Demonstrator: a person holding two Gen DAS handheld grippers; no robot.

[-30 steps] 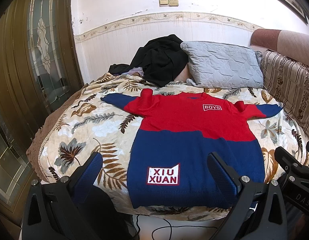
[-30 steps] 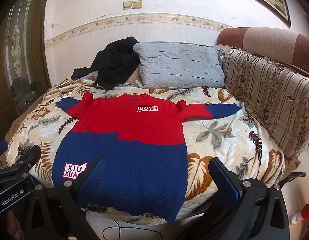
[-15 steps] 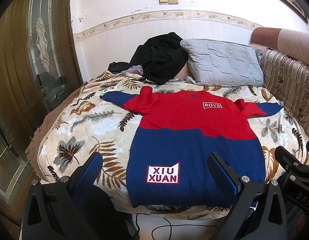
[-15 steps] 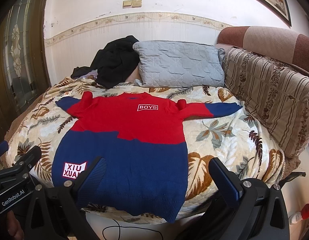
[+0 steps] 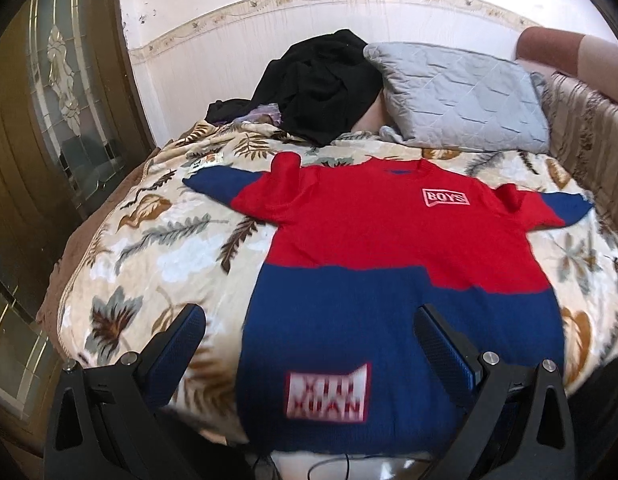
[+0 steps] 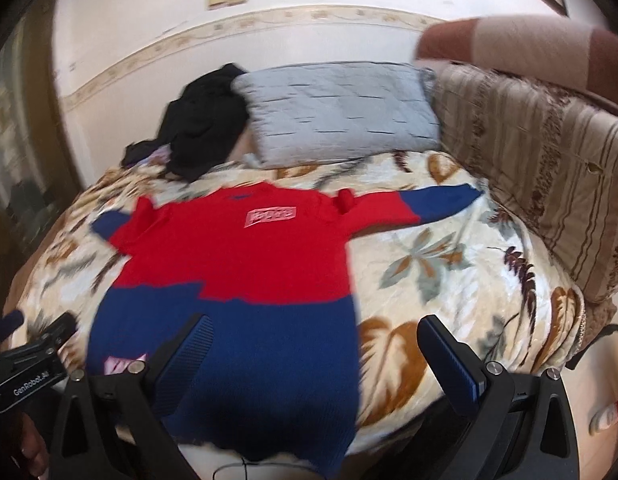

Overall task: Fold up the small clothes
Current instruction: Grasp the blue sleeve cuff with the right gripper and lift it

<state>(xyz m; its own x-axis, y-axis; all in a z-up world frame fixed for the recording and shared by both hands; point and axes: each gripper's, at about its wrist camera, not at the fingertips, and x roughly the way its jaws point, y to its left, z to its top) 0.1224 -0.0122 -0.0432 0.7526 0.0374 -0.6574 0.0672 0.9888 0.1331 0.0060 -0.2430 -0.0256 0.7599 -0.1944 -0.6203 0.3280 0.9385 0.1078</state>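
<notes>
A small red and blue sweater (image 5: 389, 264) lies flat, face up, on the leaf-print bedspread (image 5: 157, 248), sleeves spread out, hem toward me. It also shows in the right wrist view (image 6: 237, 276). My left gripper (image 5: 309, 336) is open and empty, above the sweater's lower left hem near the white label patch (image 5: 328, 394). My right gripper (image 6: 315, 340) is open and empty, above the sweater's lower right hem. The left gripper's body (image 6: 25, 364) shows at the left edge of the right wrist view.
A grey quilted pillow (image 5: 461, 96) and a heap of black clothes (image 5: 321, 84) lie at the head of the bed. A striped sofa back (image 6: 541, 184) runs along the right. A glass-panelled wooden door (image 5: 61, 92) stands at the left. Cables lie on the floor below the bed edge.
Both grippers have moved forward and tilted down toward the sweater's hem, which now looms larger. The right wrist view is motion-blurred. The sweater has not moved.
</notes>
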